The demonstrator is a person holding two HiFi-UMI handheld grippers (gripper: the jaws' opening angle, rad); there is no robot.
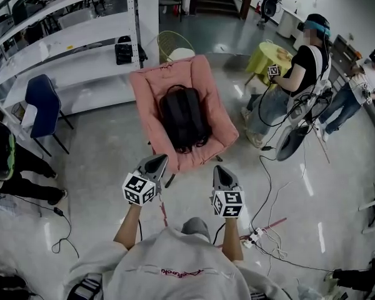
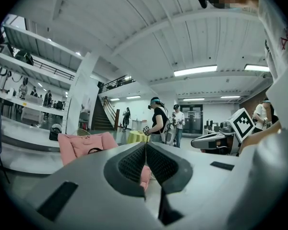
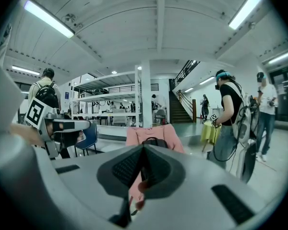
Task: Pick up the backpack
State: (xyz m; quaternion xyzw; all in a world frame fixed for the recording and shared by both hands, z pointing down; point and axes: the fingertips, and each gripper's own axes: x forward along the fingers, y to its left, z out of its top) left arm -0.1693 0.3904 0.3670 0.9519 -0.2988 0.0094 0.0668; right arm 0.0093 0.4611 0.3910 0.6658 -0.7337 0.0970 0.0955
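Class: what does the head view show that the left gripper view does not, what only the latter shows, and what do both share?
Head view only: the white power strip, and the black fabric backpack seen whole. Left gripper view only: the ceiling strip lights, and the ribbed inner faces of the left tool, shut. Both: the pink padded chair and the yellow-covered table.

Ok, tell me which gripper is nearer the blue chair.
Left. In the head view the left gripper is lower right of the blue chair; the right gripper is farther right still.
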